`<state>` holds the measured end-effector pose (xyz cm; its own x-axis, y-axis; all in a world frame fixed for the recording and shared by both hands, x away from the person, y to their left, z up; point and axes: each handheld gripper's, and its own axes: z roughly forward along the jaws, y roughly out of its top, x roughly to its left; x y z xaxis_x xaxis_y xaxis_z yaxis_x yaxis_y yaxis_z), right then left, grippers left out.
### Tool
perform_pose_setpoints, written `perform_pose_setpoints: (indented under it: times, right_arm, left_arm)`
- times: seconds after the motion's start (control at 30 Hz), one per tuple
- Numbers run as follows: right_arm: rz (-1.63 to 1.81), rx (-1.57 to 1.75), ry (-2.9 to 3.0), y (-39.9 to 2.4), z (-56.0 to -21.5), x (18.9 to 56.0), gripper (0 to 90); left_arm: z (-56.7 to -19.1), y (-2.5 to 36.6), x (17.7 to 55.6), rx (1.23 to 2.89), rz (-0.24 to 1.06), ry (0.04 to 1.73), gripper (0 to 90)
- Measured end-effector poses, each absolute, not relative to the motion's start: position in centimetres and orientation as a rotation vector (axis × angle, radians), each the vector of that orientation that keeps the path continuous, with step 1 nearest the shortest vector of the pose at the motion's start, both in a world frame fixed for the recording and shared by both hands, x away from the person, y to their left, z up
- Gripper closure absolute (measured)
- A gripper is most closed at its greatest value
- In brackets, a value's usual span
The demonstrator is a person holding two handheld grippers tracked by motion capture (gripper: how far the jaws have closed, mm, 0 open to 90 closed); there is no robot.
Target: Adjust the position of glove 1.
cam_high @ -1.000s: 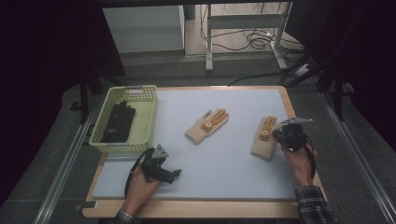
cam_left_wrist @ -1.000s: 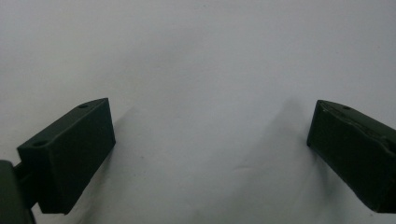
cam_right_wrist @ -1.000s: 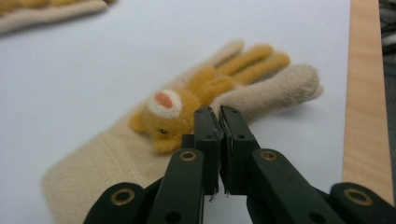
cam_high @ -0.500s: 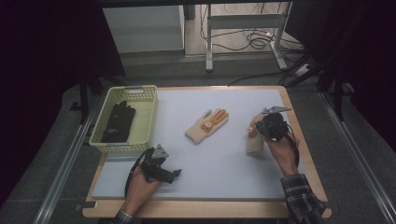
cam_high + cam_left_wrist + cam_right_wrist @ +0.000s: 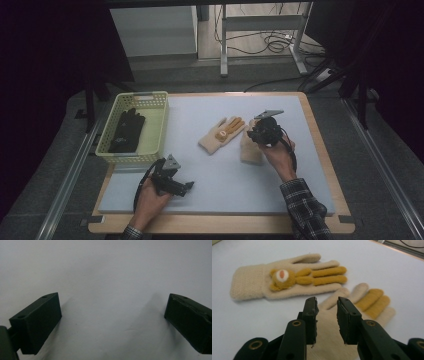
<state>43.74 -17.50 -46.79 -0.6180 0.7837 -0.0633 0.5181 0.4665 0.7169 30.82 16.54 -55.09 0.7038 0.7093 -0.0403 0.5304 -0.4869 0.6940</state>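
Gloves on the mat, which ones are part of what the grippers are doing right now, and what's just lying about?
In the job:
- near cream glove, under the right gripper, whose jaws have just been opening above it
- bear glove, its match, just beside it

Lying about:
- black gloves in the yellow basket
- left gripper, open over bare mat

No legible text or labels

Right tongs just opened, jaws slightly apart over plain-side glove, w/ bear glove beyond.
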Motion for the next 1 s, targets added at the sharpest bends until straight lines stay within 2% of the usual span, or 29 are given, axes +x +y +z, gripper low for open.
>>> perform_pose_setpoints:
  times: [0.47, 0.73, 1.0]
  right_arm:
    - [1.066, 1.108, 2.415, -13.7, -49.3, 45.5, 53.1]
    - [1.052, 1.145, 2.422, -9.7, -50.9, 46.6, 38.9]
    - [0.906, 1.080, 2.409, -6.8, -52.1, 47.0, 37.7]
  left_arm:
    - [-55.1, 16.5, 30.8, 2.203, 0.328, 0.942, 0.9]
    - [-55.1, 16.5, 30.8, 2.206, 0.329, 0.940, 0.9]
    - [-55.1, 16.5, 30.8, 2.203, 0.328, 0.941, 0.9]
